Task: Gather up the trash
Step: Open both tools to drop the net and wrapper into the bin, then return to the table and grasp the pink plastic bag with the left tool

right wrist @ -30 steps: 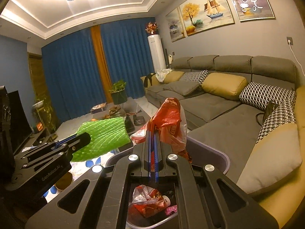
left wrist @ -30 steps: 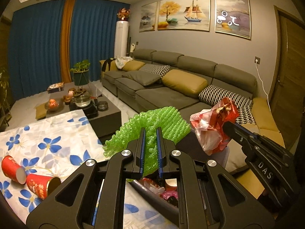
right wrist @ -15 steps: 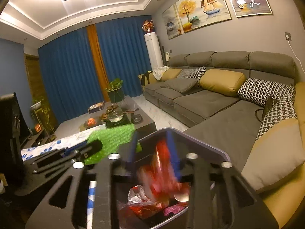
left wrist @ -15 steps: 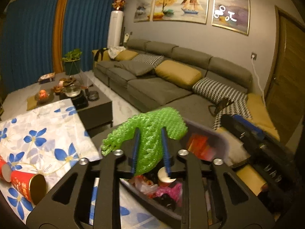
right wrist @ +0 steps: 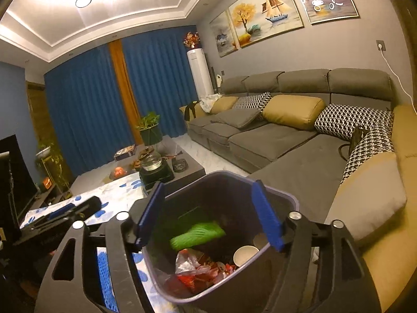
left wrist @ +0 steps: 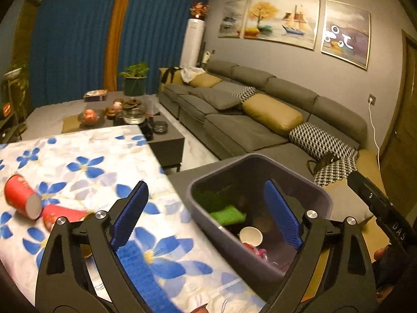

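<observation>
A grey trash bin (left wrist: pixel 323 198) (right wrist: pixel 292 200) stands by the table's right edge. Inside lie green foam netting (left wrist: pixel 228 214) (right wrist: pixel 198 236), a red plastic bag (right wrist: pixel 198 274) and a paper cup (left wrist: pixel 250 236) (right wrist: pixel 245 255). My left gripper (left wrist: pixel 206 214) is open and empty, above the bin's left rim. My right gripper (right wrist: pixel 209 214) is open and empty, directly over the bin. Two red paper cups (left wrist: pixel 22 199) (left wrist: pixel 62 215) lie on the floral tablecloth (left wrist: pixel 86 161). A blue mesh piece (left wrist: pixel 140 268) lies on the cloth under the left gripper.
A grey sofa (left wrist: pixel 260 120) with yellow and patterned cushions runs along the right. A dark coffee table (left wrist: pixel 166 138) with a plant, kettle and fruit stands behind the floral table. The right gripper's body (left wrist: pixel 380 208) shows at the right edge.
Both grippers opened. The green foam netting dropped from the left gripper and the red plastic bag from the right gripper into the bin.
</observation>
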{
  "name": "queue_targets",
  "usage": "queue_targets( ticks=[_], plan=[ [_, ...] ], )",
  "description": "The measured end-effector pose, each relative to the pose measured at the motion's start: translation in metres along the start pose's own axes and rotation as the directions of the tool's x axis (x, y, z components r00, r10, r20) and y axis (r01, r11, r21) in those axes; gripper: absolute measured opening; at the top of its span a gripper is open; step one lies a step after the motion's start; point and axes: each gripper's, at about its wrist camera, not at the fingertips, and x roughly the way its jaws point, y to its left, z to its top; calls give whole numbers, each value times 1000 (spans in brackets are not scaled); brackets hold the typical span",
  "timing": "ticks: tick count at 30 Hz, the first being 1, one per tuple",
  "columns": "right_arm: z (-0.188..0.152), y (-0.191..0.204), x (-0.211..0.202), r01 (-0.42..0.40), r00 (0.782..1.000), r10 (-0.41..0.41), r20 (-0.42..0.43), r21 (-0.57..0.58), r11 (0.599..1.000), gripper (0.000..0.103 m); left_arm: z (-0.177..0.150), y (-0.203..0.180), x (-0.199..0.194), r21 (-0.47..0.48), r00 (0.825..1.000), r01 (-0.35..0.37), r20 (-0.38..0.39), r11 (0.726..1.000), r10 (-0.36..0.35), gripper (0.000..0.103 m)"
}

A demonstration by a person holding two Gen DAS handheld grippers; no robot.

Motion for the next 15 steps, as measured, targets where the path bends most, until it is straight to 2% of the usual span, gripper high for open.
queue_targets(
  ticks=[4,8,11,15],
  plan=[
    [-6,14,-12,7,1000,-7,5,-31,1000,77,-11,14,-28,0,997,-74,27,997,74,91],
    [-16,31,-20,-4,1000,5,8,-65,998,80,-24,35,-57,-16,984,-170,55,985,170,91],
    [-26,47,-26,-20,1000,20,4,-100,995,80,-35,58,-81,-36,969,-239,63,970,241,91],
    [-38,66,-31,-59,998,59,-9,-115,992,81,-50,94,-112,-60,931,-358,54,932,361,91]
  ],
)
